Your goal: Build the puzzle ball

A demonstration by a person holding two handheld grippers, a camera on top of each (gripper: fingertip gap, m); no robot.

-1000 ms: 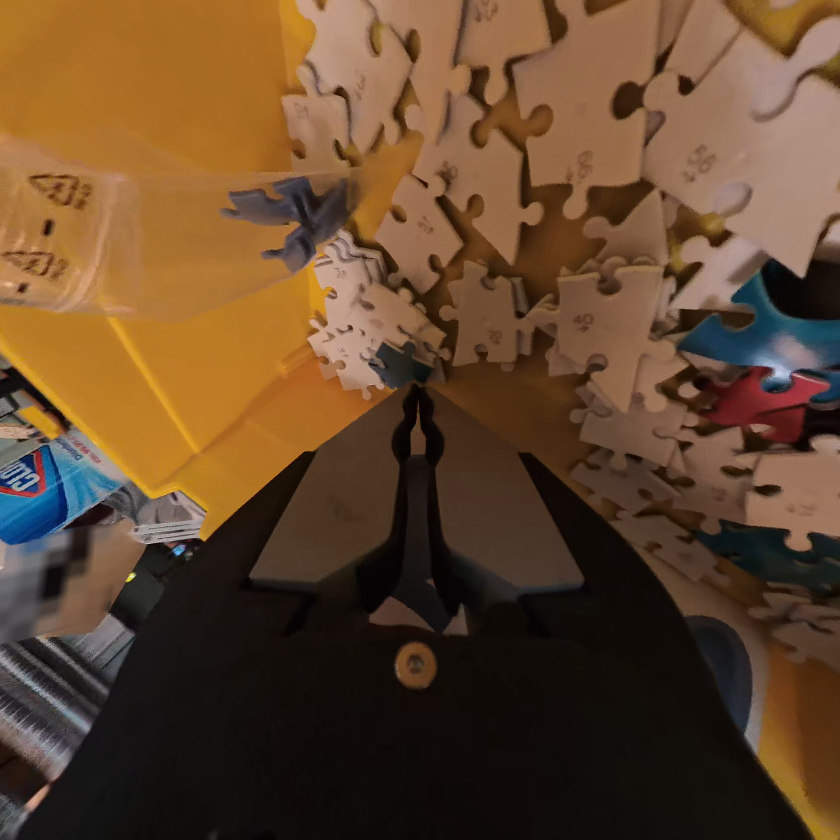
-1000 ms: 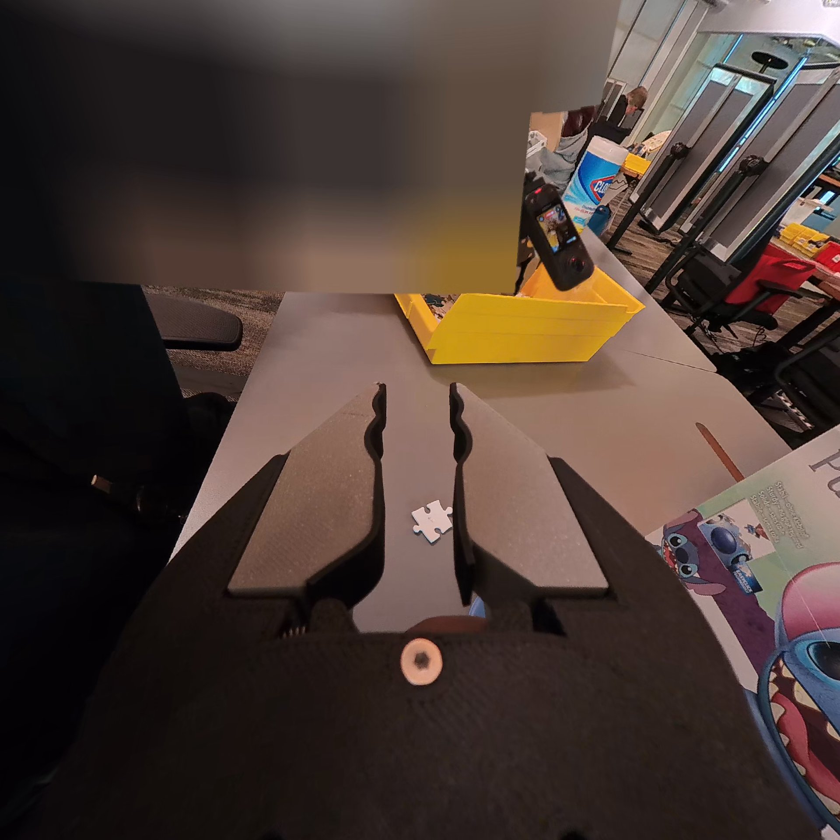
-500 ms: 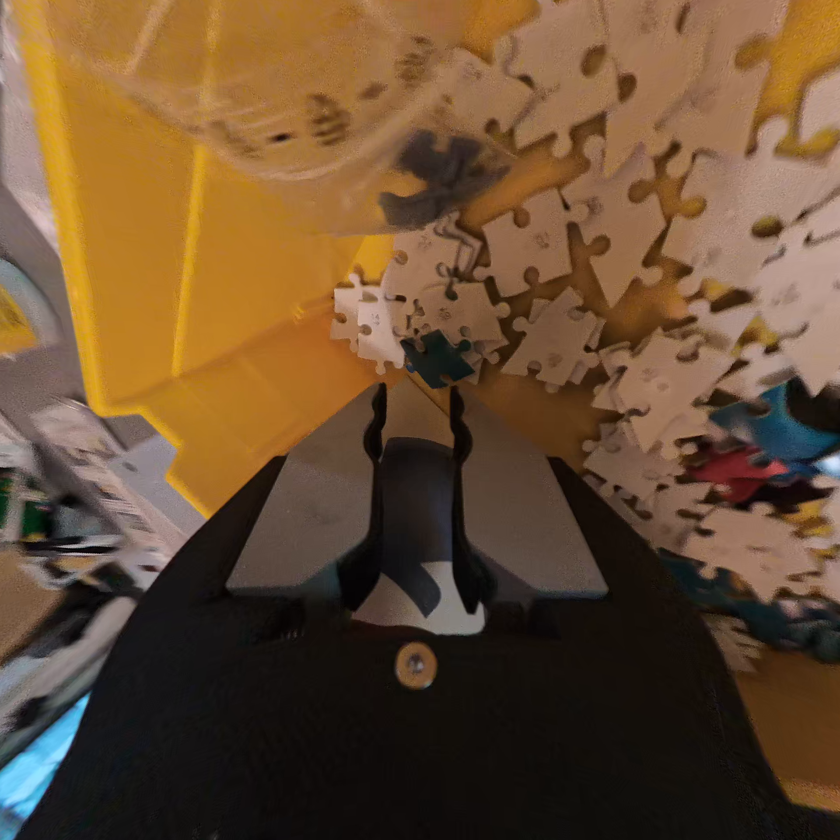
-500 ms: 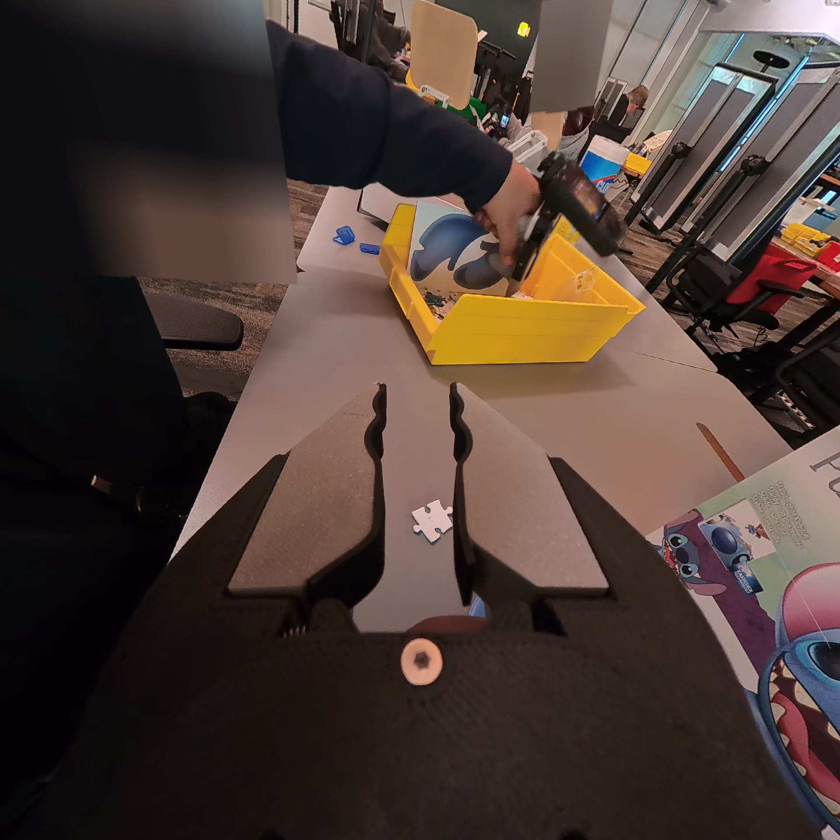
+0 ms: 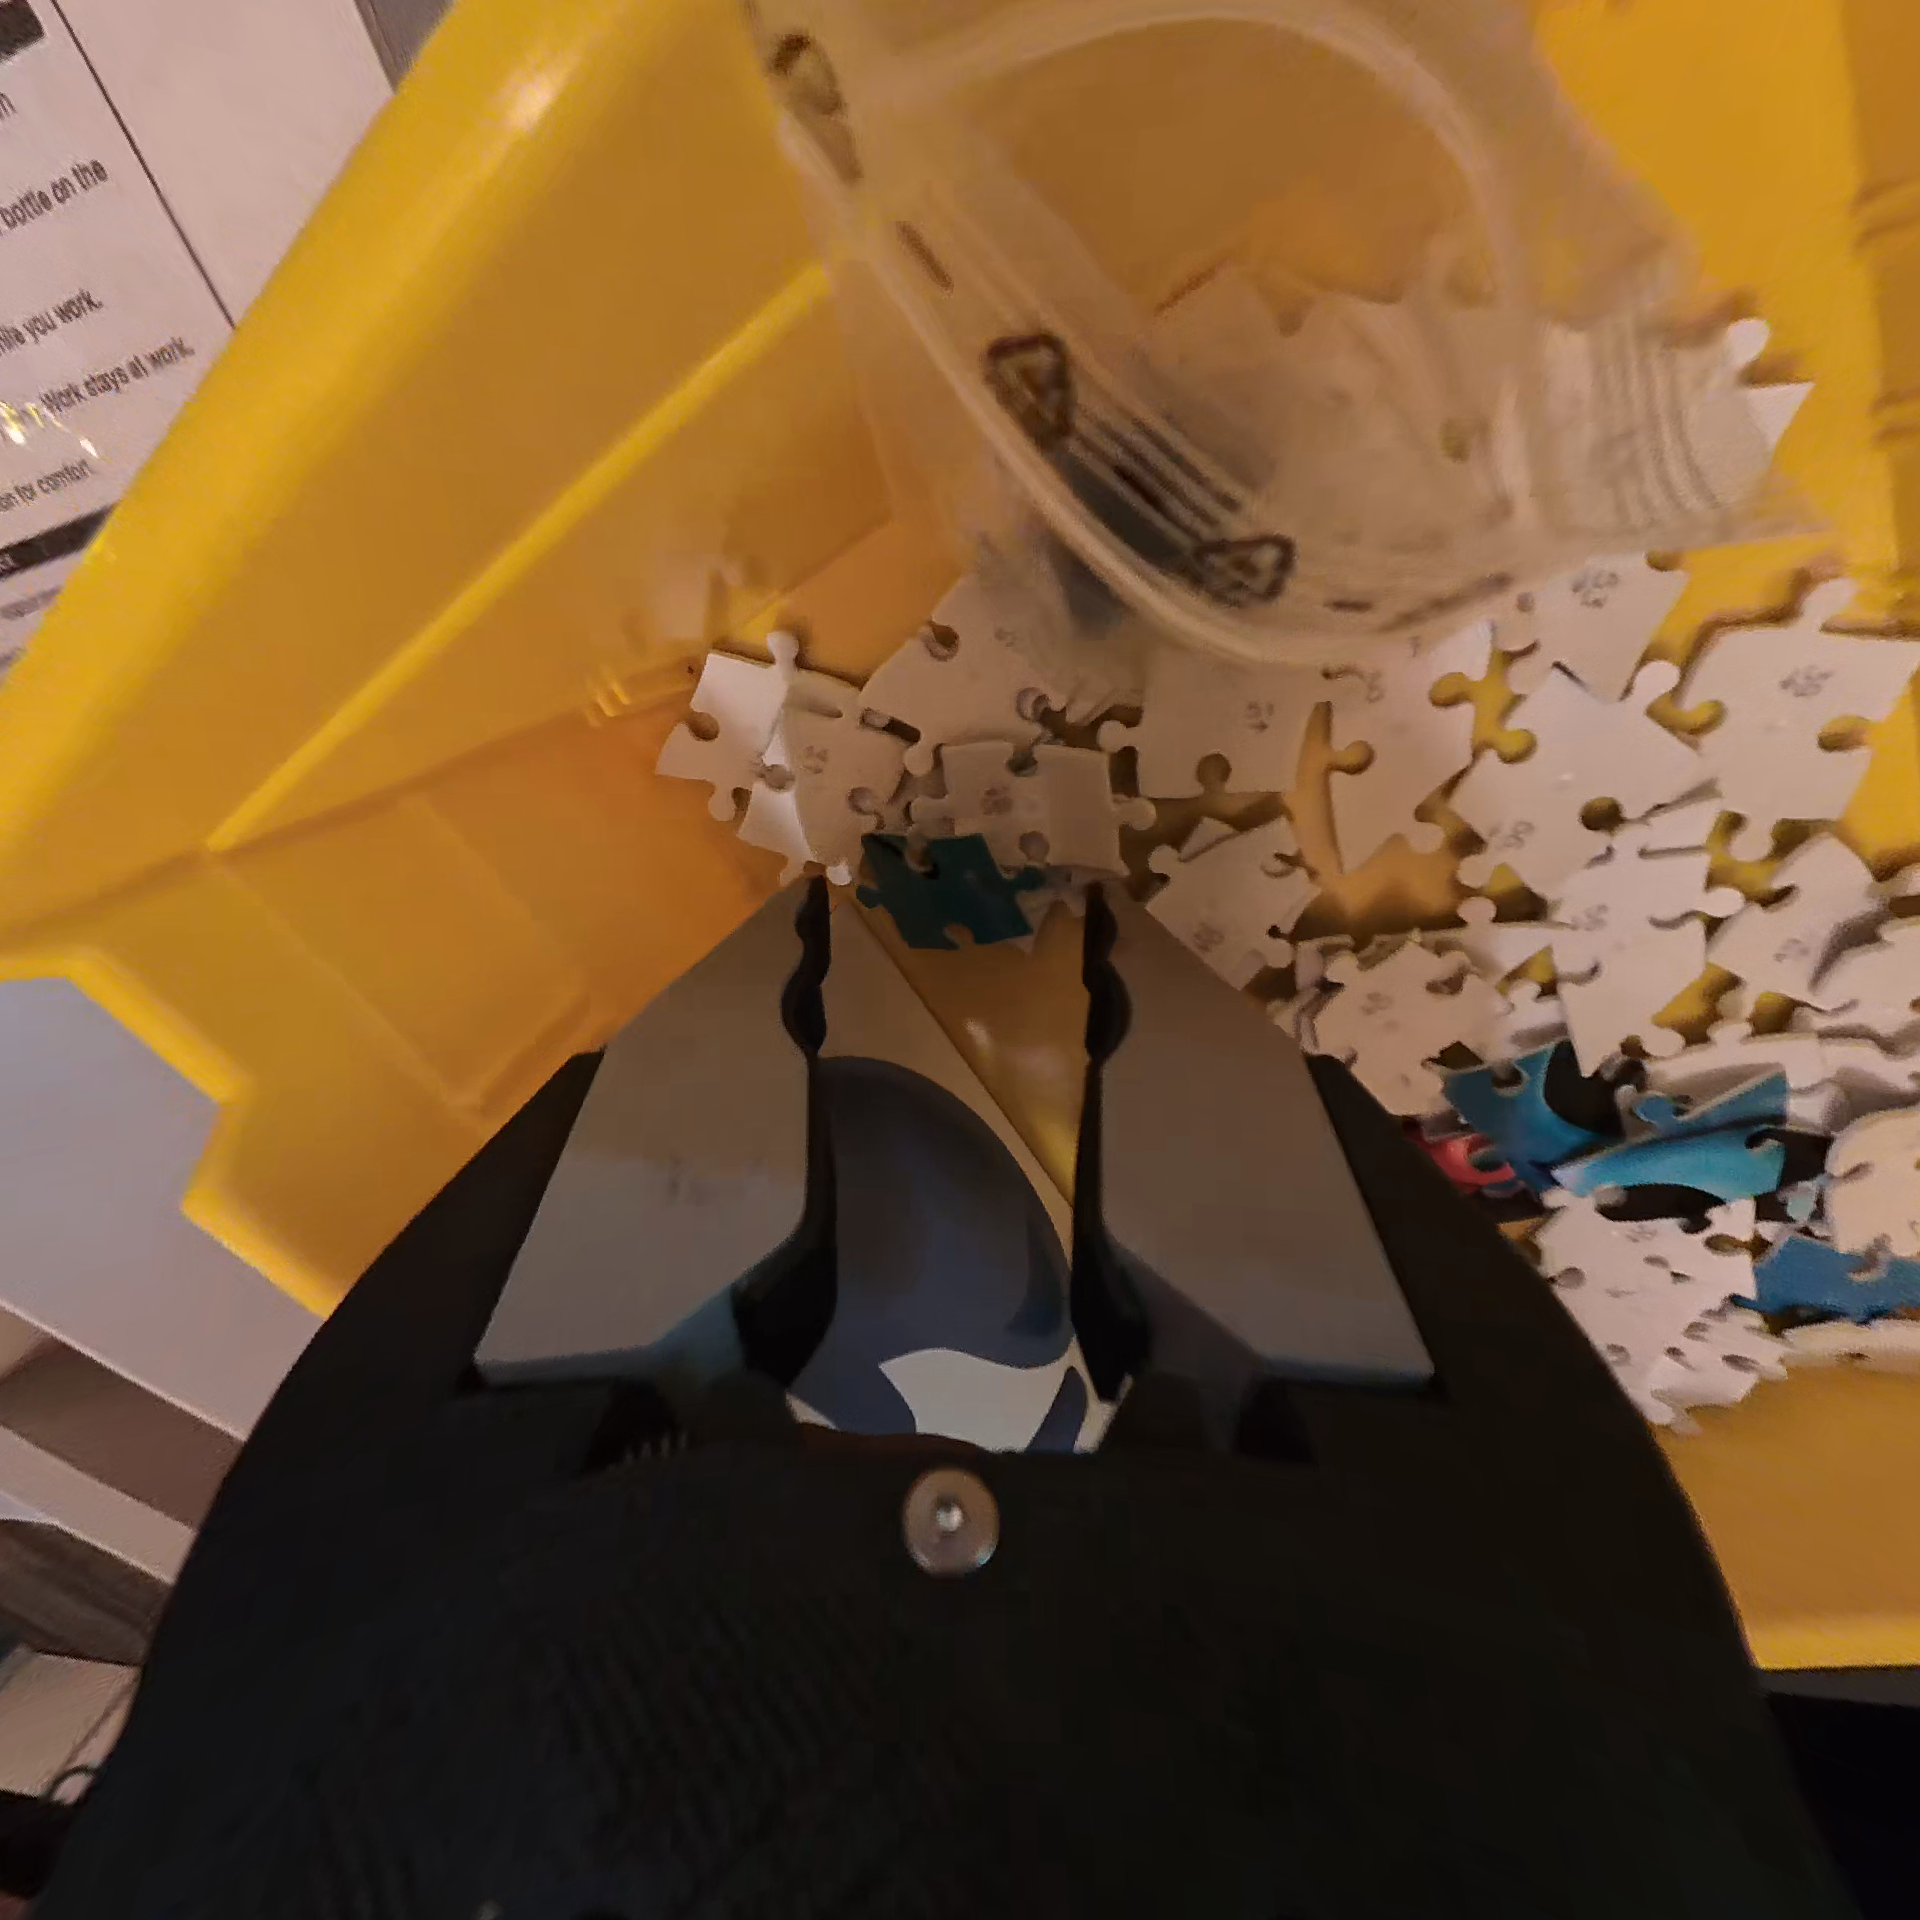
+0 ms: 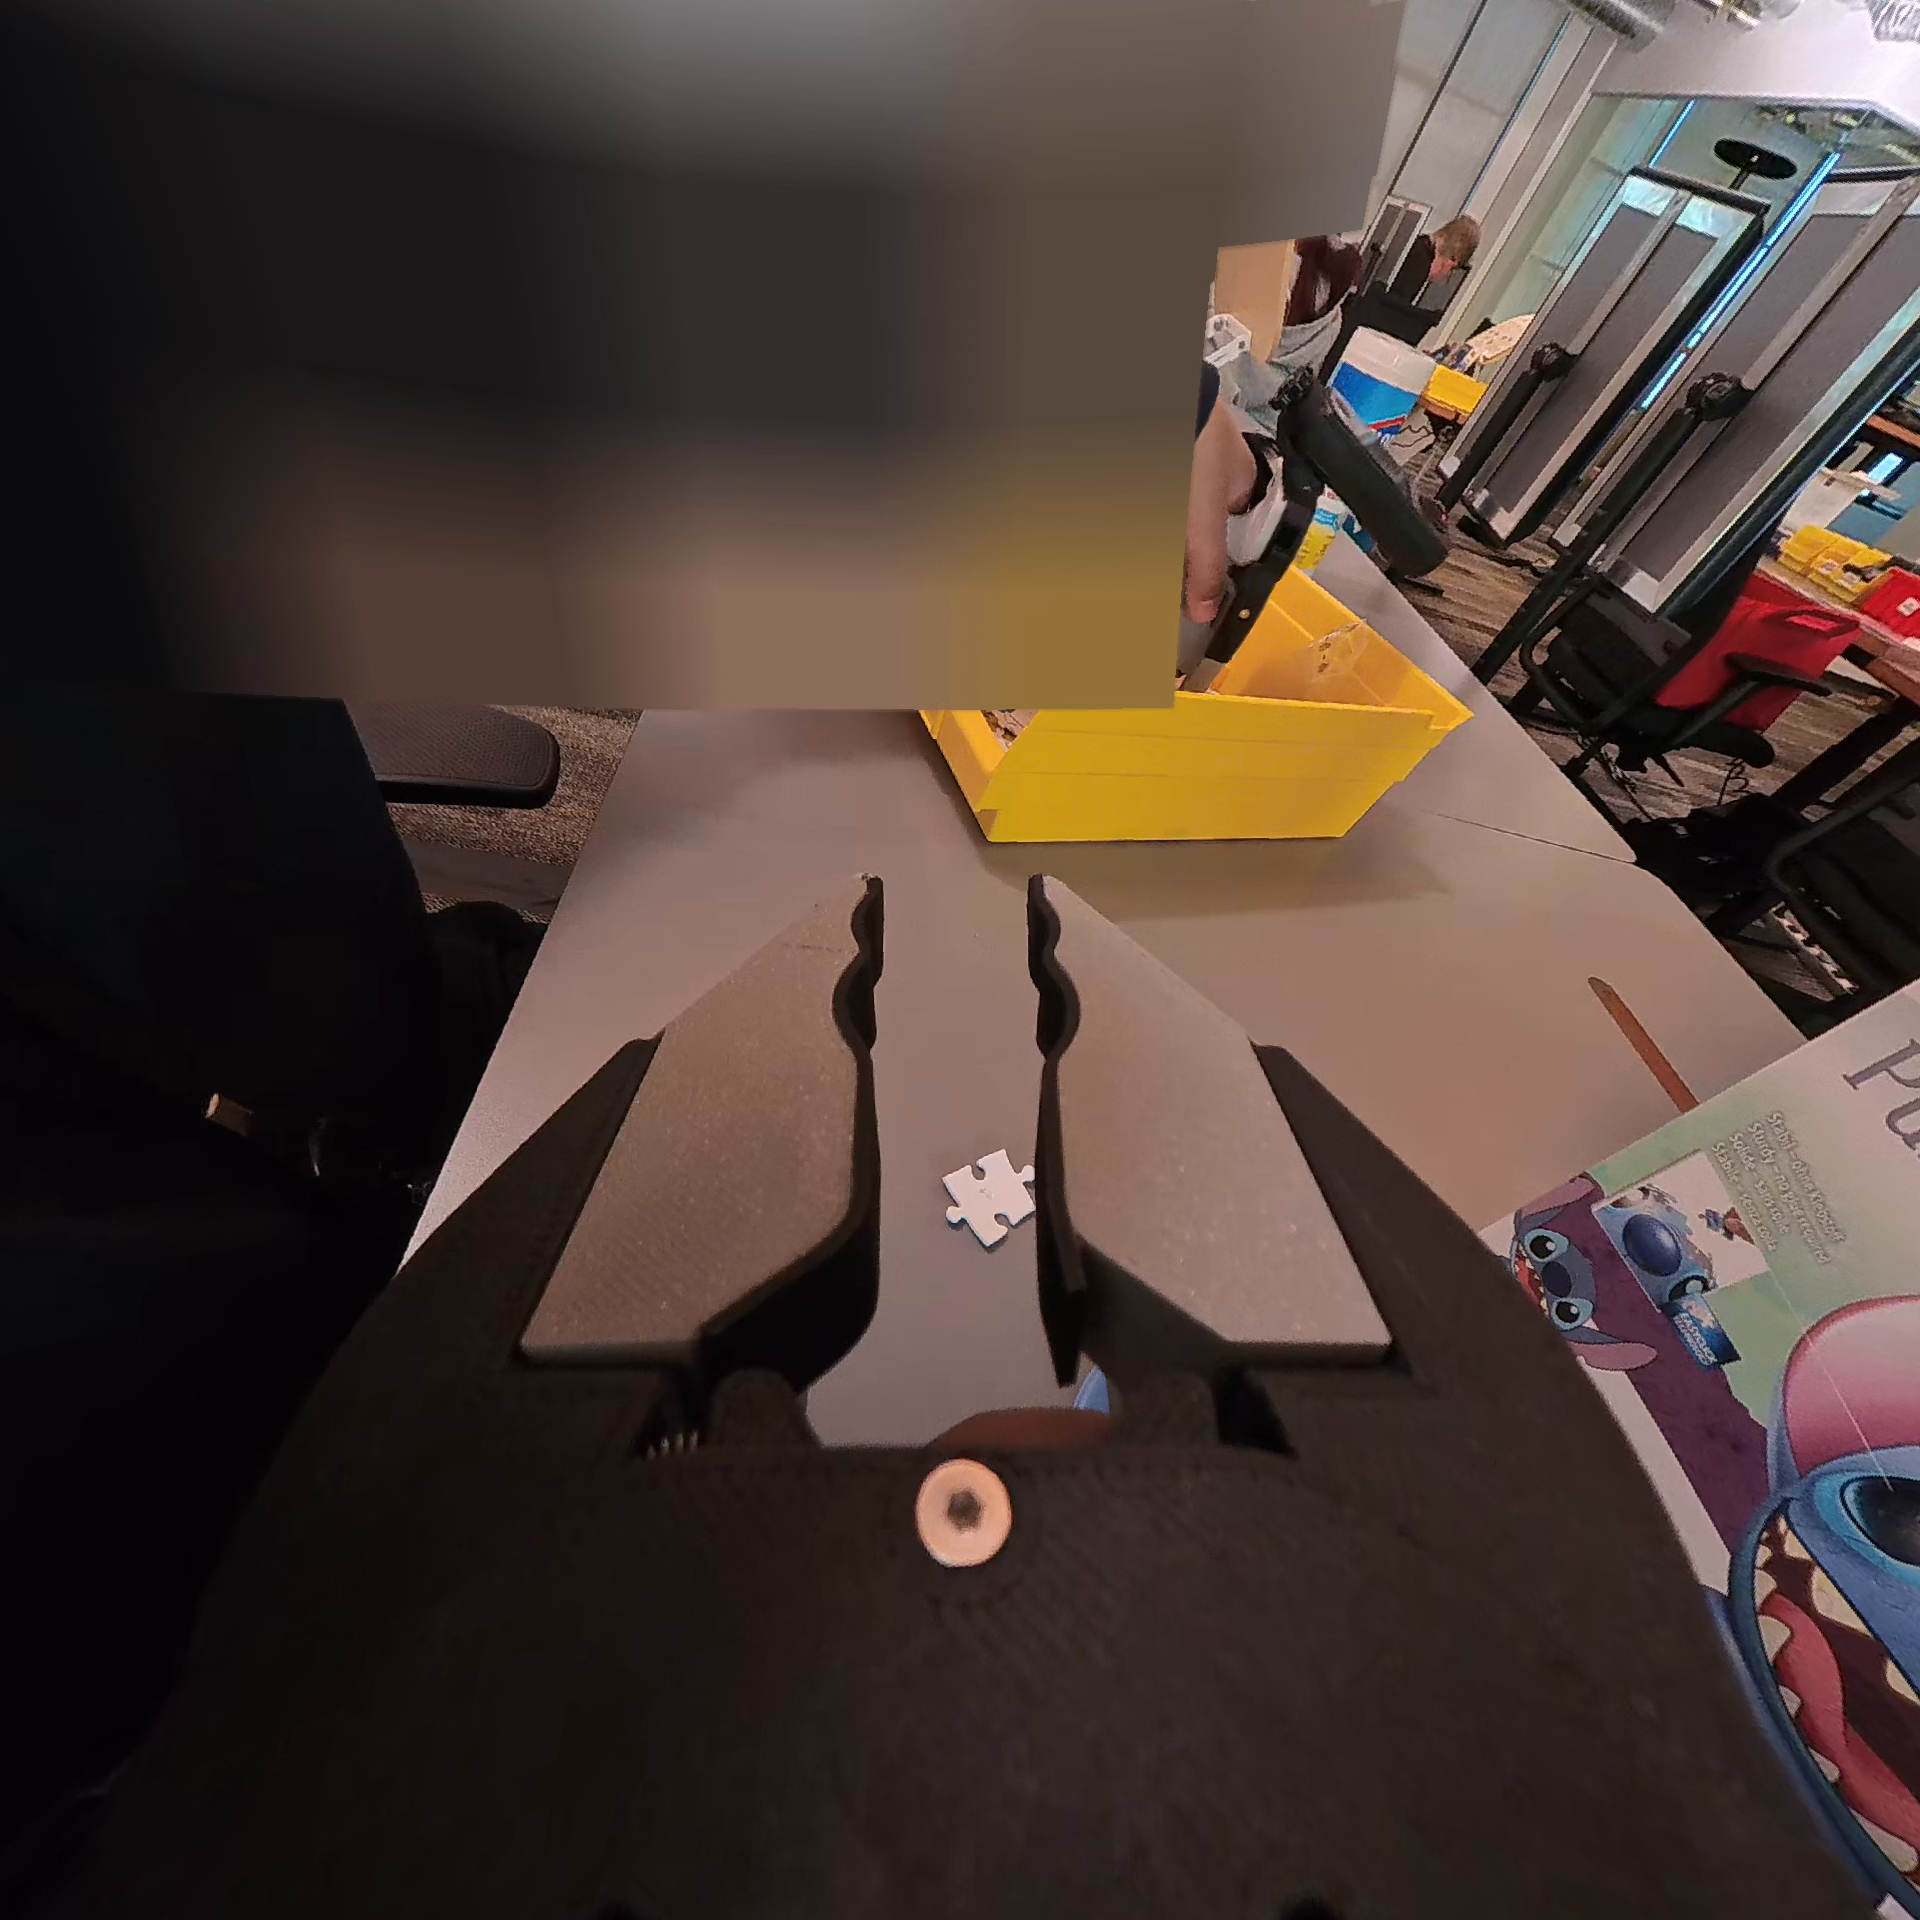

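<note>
Left wrist view: the left gripper (image 5: 951, 899) reaches into a yellow bin (image 5: 436, 582), its fingers spread with nothing between them, tips just short of a teal piece (image 5: 951, 891) lying face up at the edge of the heap. Around it, pale pieces (image 5: 1590, 790) lie mostly face down, each stamped with a small number; a few blue ones (image 5: 1652, 1132) show colour at the right. A clear plastic bag (image 5: 1226, 343) printed with dark symbols sags over the heap from above, blurred and hiding the pieces behind it. A printed card (image 5: 935, 1226) with a blue figure lies under the fingers. A white sheet (image 5: 73, 312) of printed text stands outside the bin, at left.

In the right wrist view, the right gripper (image 6: 956, 904) hovers above the grey table (image 6: 1351, 997), fingers parted and empty. A single white piece (image 6: 987, 1195) lies on the table between them, close by the right finger. A puzzle box (image 6: 1766, 1351) bearing a blue cartoon creature and lettering sits at right. The bin stands farther along the table, a hand (image 6: 1205, 520) holding the other gripper over it; a wipes tub (image 6: 1382, 390) stands beyond.
</note>
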